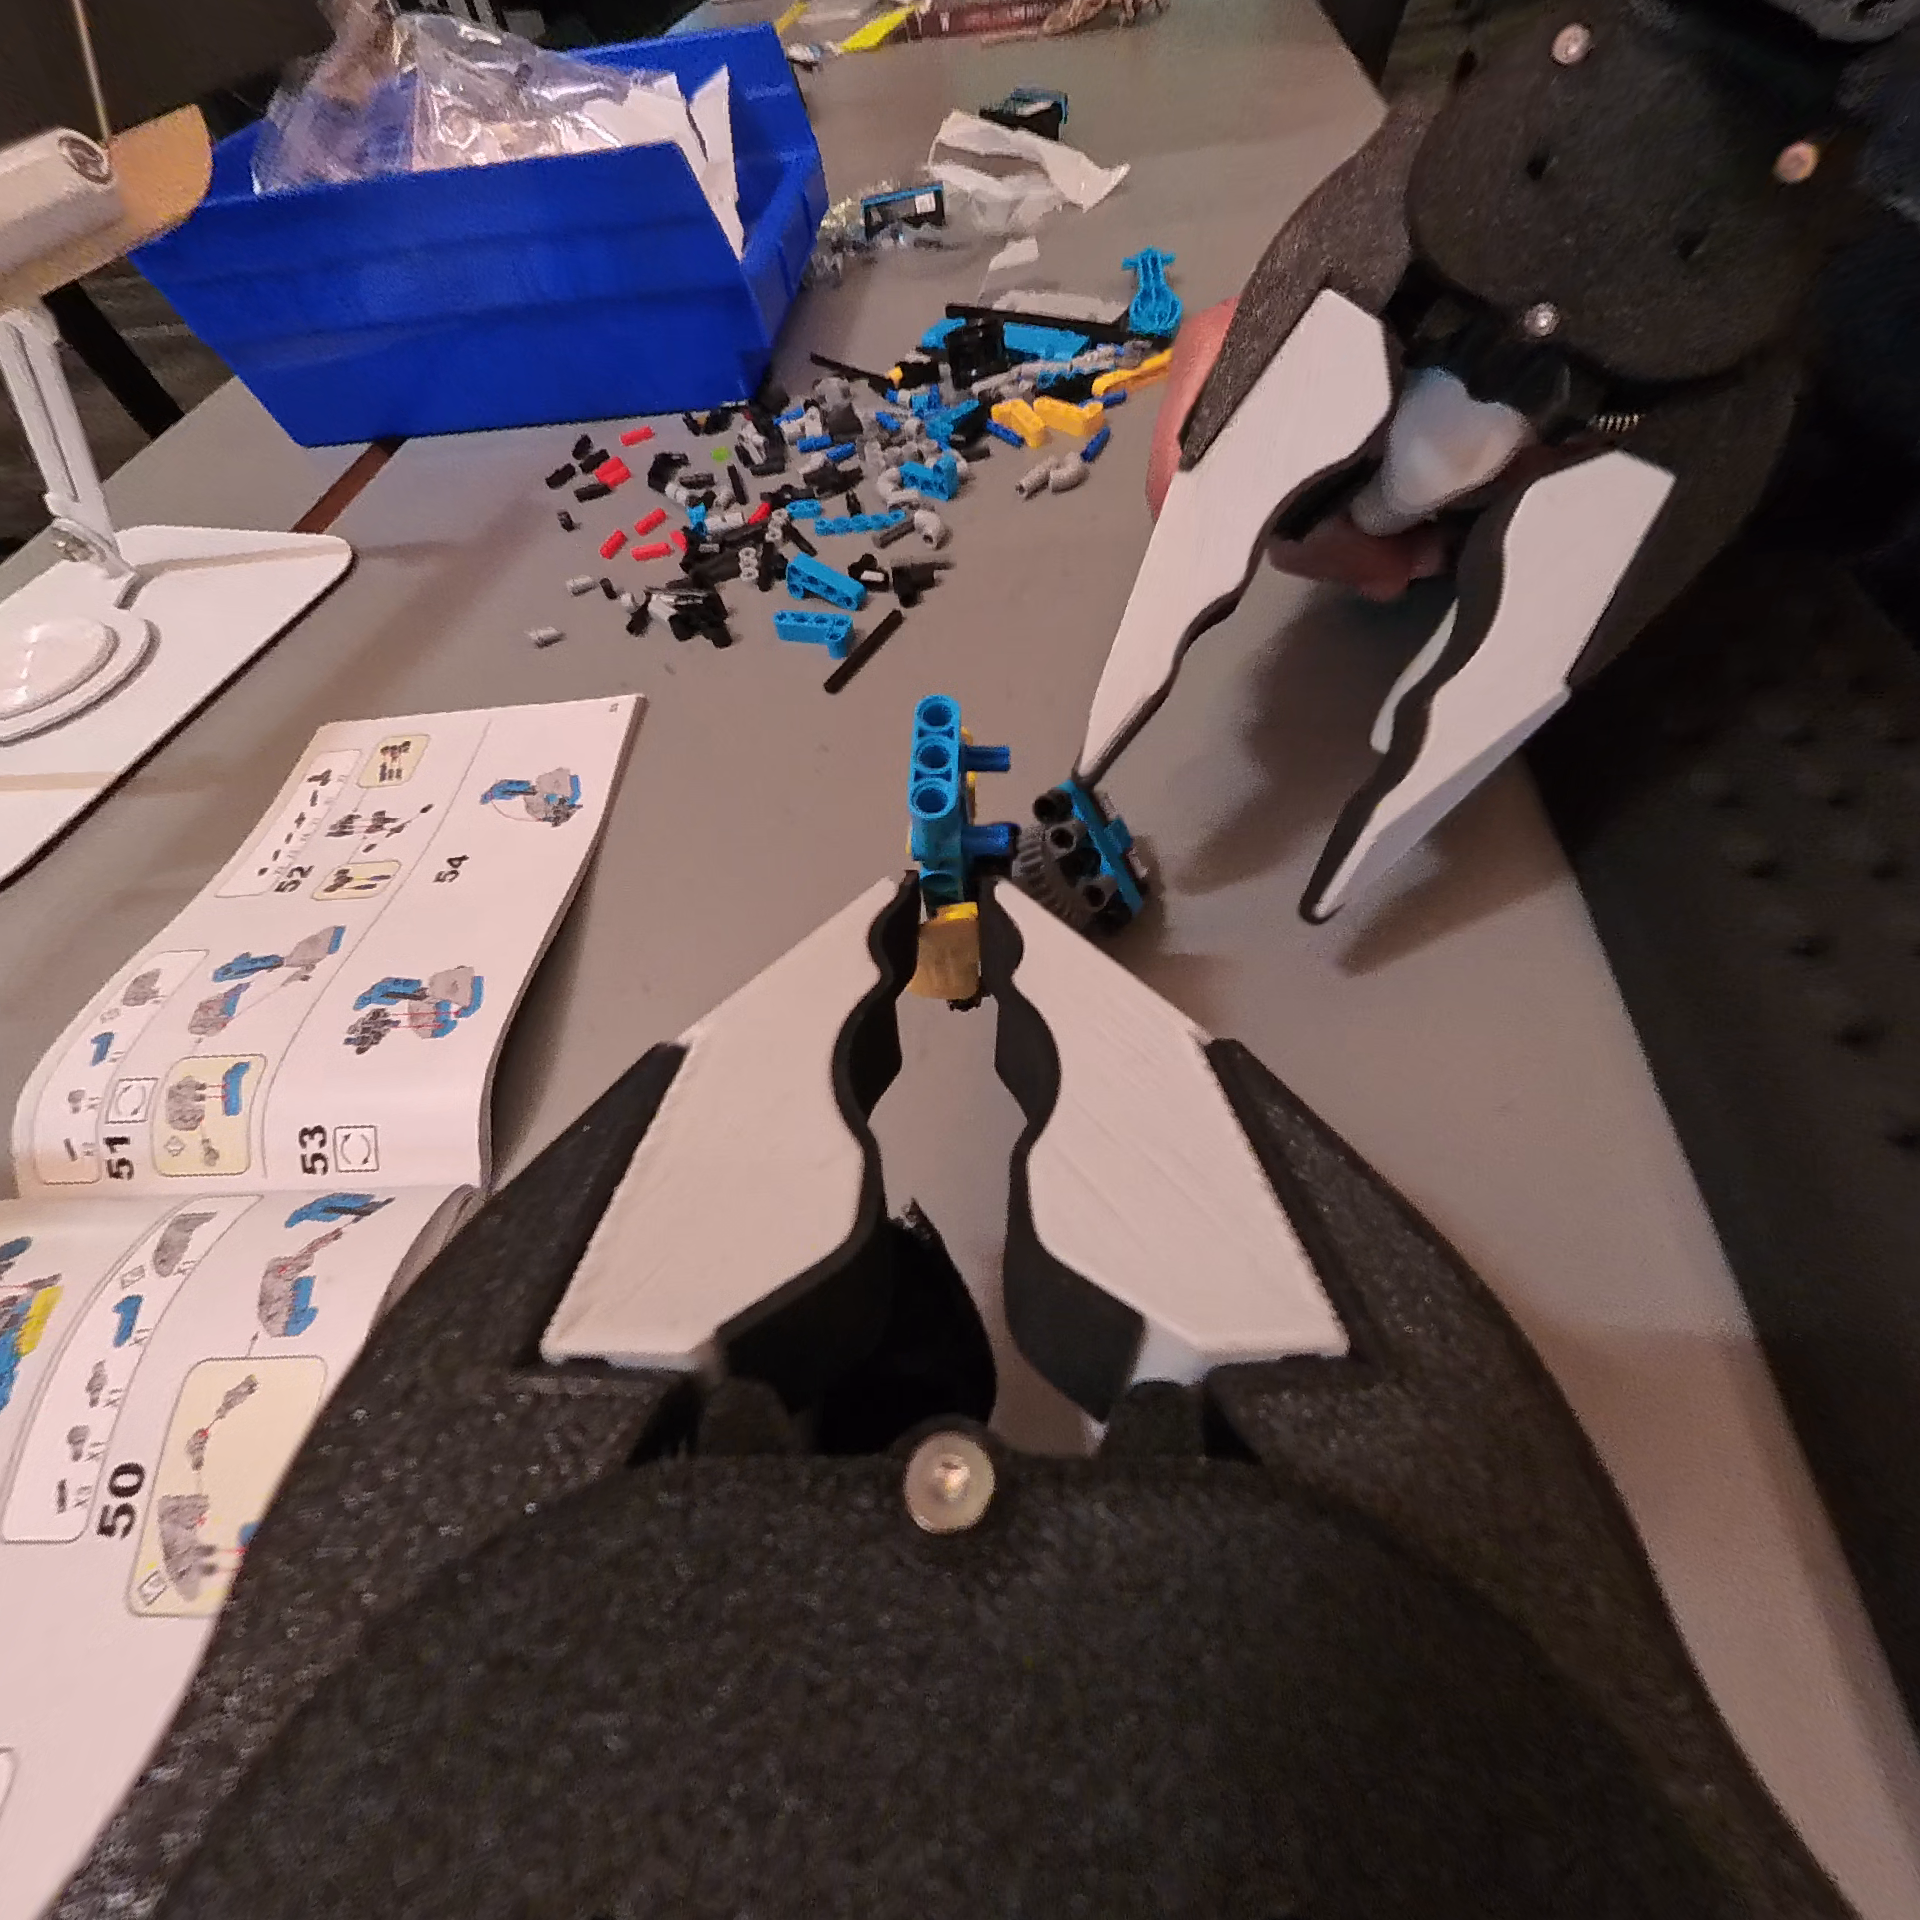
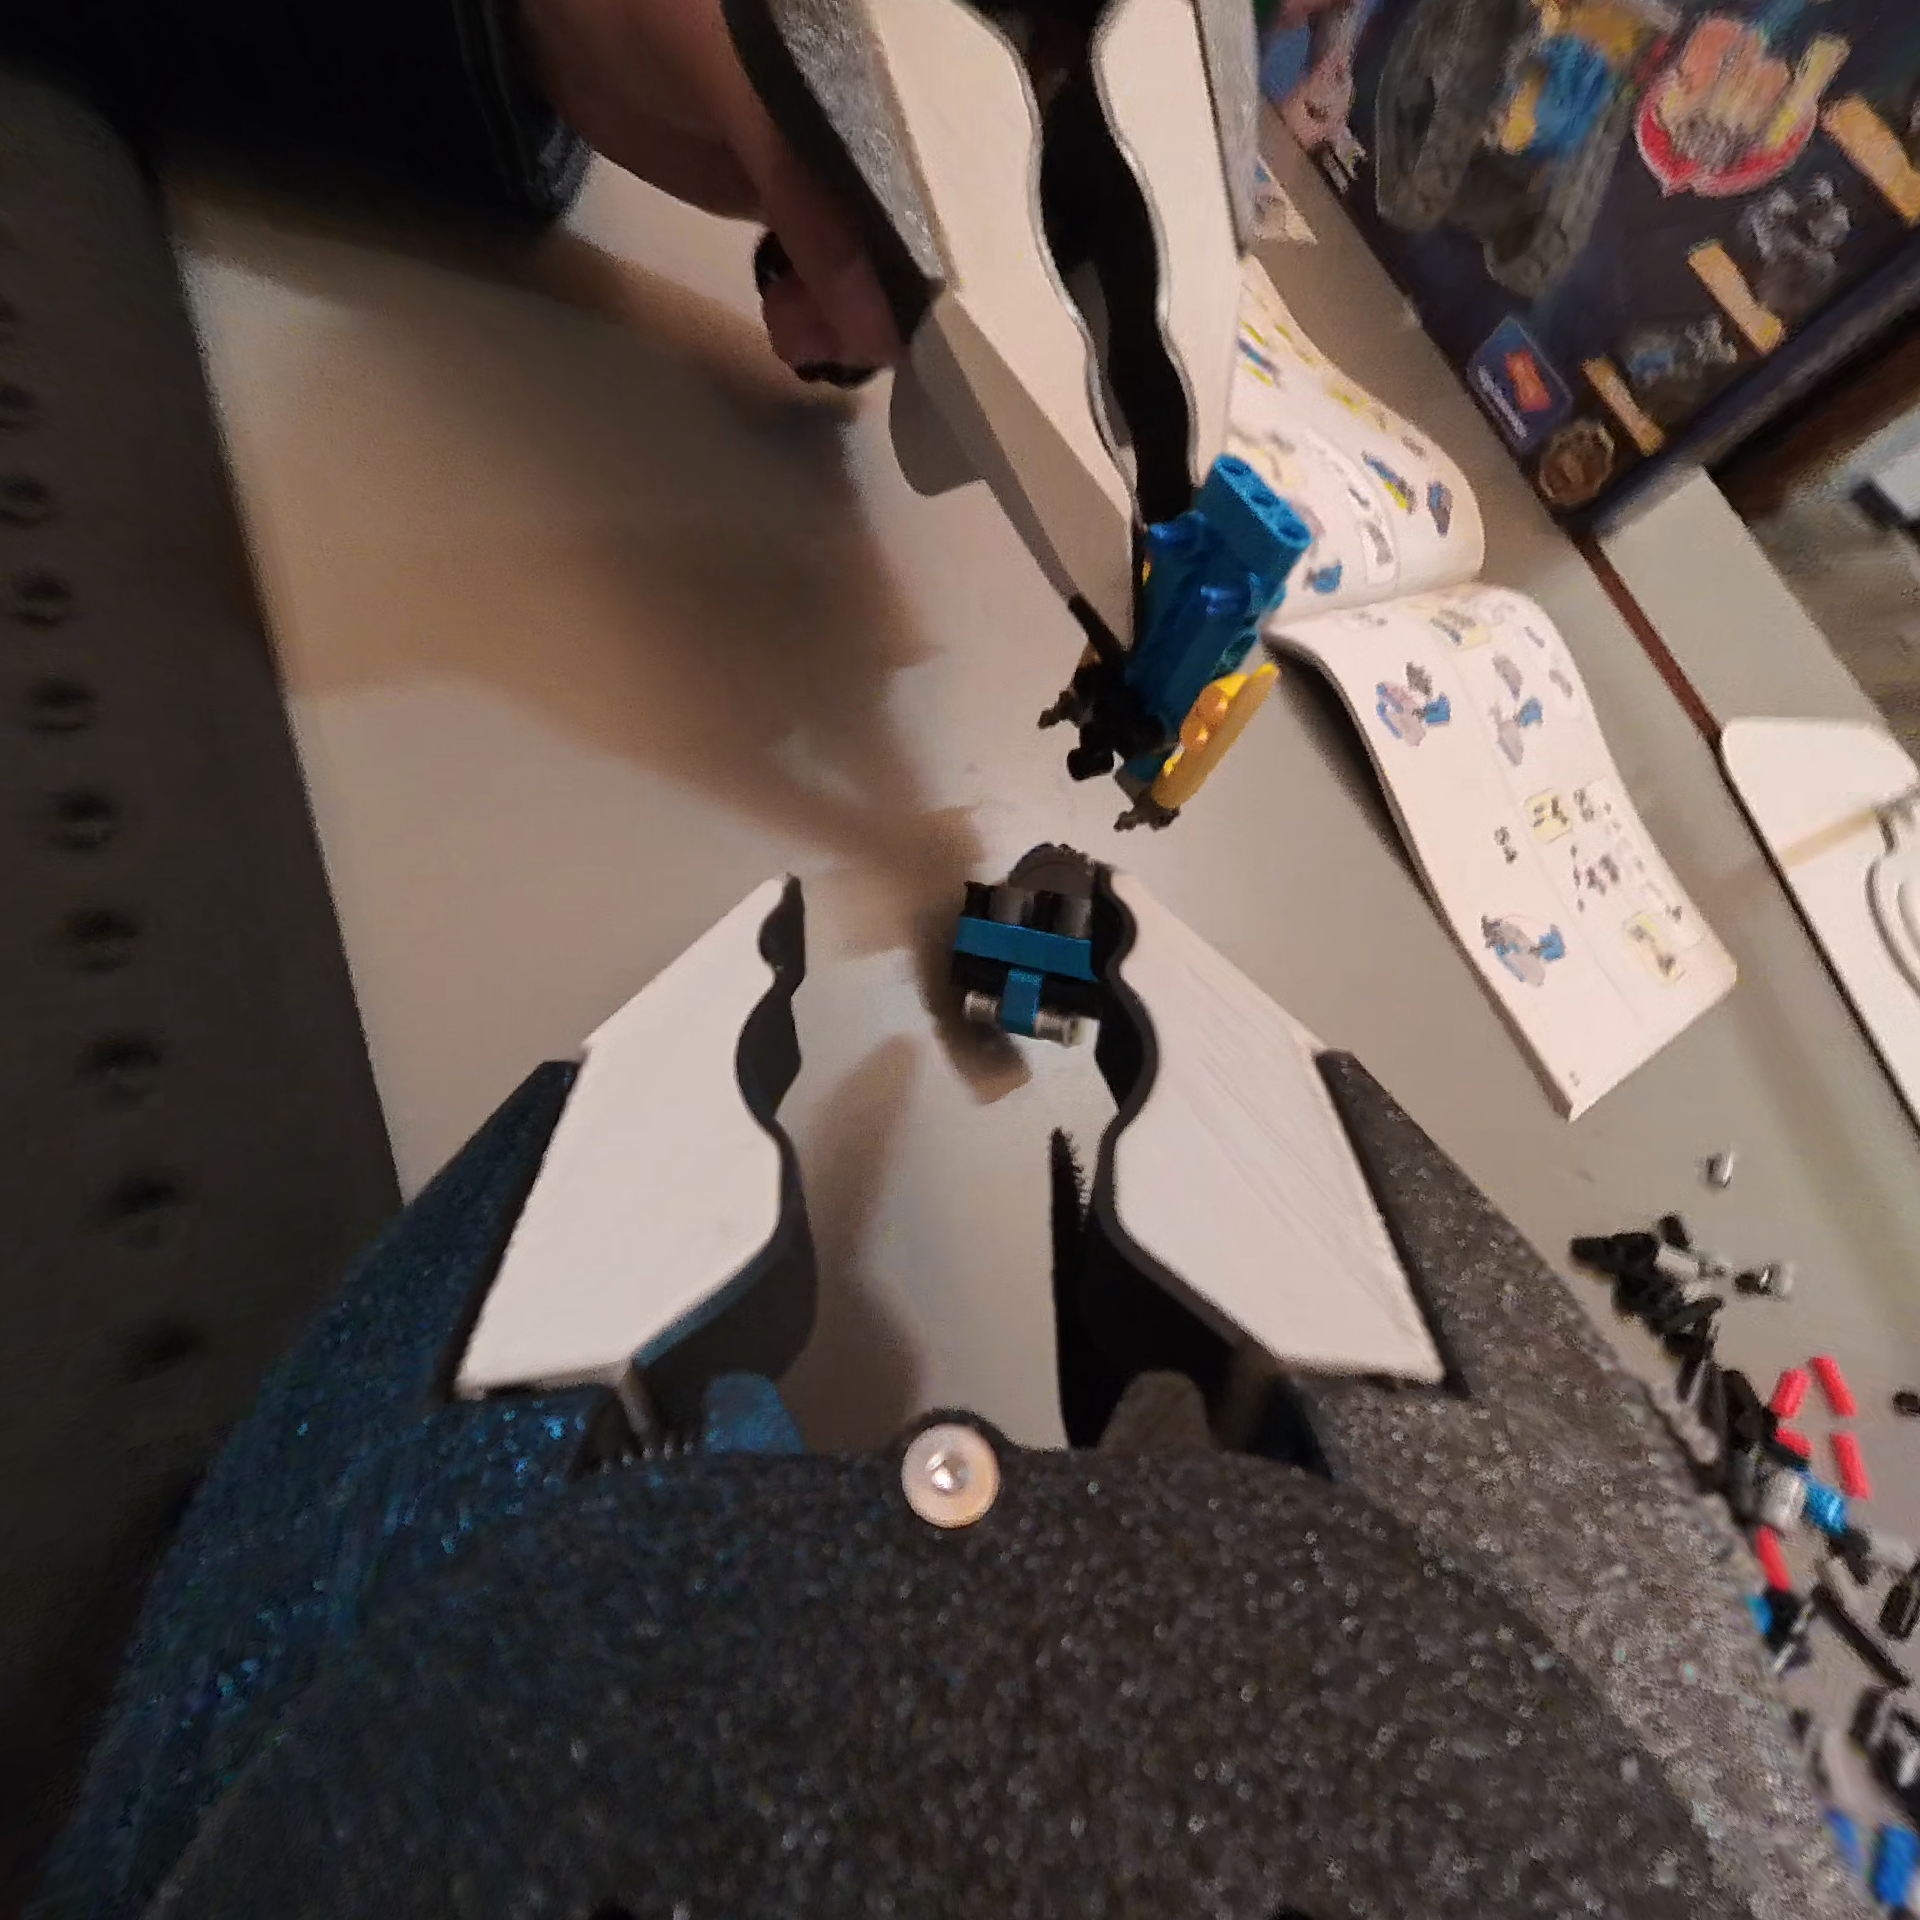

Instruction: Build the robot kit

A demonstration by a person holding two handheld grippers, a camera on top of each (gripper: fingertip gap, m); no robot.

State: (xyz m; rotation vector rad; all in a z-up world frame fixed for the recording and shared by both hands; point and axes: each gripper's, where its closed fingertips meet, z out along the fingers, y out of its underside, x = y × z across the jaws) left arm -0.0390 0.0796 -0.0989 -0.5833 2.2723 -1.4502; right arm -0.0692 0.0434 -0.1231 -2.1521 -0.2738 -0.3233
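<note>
My left gripper [image 1: 951, 904] is shut on a small brick assembly [image 1: 940, 800] with a blue holed beam and a yellow part, held just above the grey table [image 1: 1351, 1143]. It also shows in the right wrist view [image 2: 1195, 634], hanging from the left gripper's fingers [image 2: 997, 395]. My right gripper [image 2: 951, 904] is open, with its jaws either side of a second small assembly [image 2: 1023, 966] of black and blue parts with a grey gear, which lies on the table close to the right-hand finger. In the left wrist view that assembly [image 1: 1091, 862] lies at the right gripper's [image 1: 1195, 847] fingertip.
A pile of loose blue, black, red and yellow parts [image 1: 831, 488] lies beyond. A blue bin [image 1: 499, 291] with plastic bags stands at the back left. An open instruction booklet [image 1: 343, 935] and a white stand base [image 1: 156, 603] lie left. The table edge runs along the right. The left gripper's tips are roughly 6 cm from the right gripper's.
</note>
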